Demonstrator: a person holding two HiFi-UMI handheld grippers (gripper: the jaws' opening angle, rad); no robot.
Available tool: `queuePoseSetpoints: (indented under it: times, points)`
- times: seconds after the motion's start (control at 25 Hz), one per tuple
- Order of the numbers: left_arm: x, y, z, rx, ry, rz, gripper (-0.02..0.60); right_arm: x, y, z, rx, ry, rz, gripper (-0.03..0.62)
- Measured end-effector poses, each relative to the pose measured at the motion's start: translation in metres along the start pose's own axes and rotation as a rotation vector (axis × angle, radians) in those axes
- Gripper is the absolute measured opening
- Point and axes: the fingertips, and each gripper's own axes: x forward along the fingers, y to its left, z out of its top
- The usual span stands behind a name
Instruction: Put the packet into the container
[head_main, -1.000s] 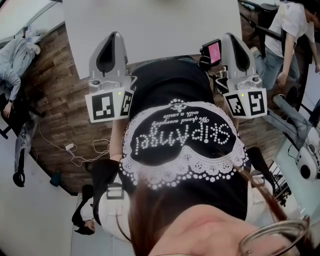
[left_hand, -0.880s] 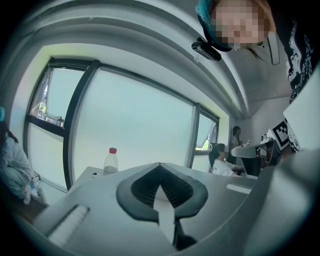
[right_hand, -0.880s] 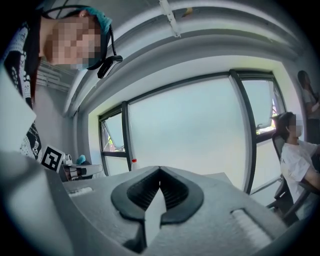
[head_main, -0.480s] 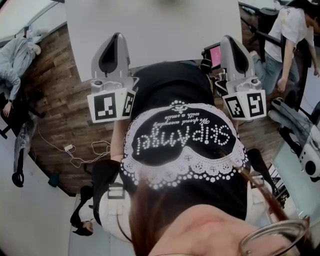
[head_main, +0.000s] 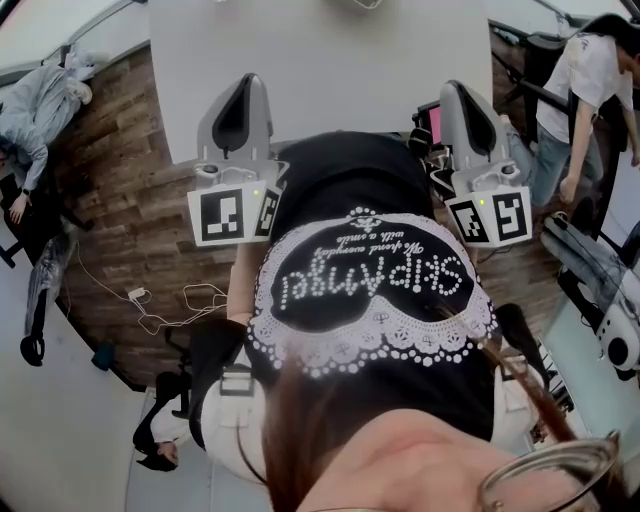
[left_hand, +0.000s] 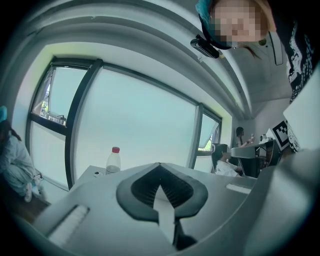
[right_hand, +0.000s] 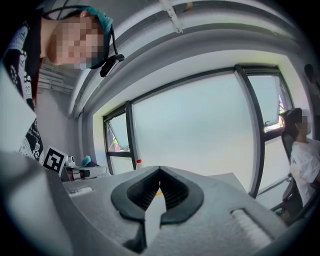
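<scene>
The white table (head_main: 330, 60) lies bare and passable ahead of the left gripper (head_main: 247, 82) and right gripper (head_main: 456, 90); a bottle (left_hand: 114, 161) stands farther off on it, and a bystander (head_main: 592, 75) stands off its right edge.

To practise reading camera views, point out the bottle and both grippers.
bottle (left_hand: 114, 164), left gripper view, on its clear body.
left gripper (left_hand: 159, 165), left gripper view, where its shut tips meet.
right gripper (right_hand: 160, 170), right gripper view, where its shut tips meet.
</scene>
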Motion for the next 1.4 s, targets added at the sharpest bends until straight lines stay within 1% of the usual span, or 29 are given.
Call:
queuePoseSetpoints:
  times: [0.12,0.32,0.48,1.4]
  points:
    - [0.002,0.0,-0.002,-0.003,0.001,0.005,0.002,0.0,-0.005,-0.001,0.0,0.003,-0.004,0.003]
    - [-0.001,0.0,-0.001,-0.002,-0.001,0.008,0.002,-0.007,-0.017,-0.003,-0.011,0.013,-0.046,0.003]
    - [-0.002,0.0,0.002,0.0,-0.001,0.009,0.002,-0.01,-0.02,0.001,-0.011,0.002,-0.061,0.003]
    - [-0.004,0.006,0.005,0.007,-0.011,0.026,0.002,-0.003,-0.011,0.002,-0.02,0.001,-0.03,0.003]
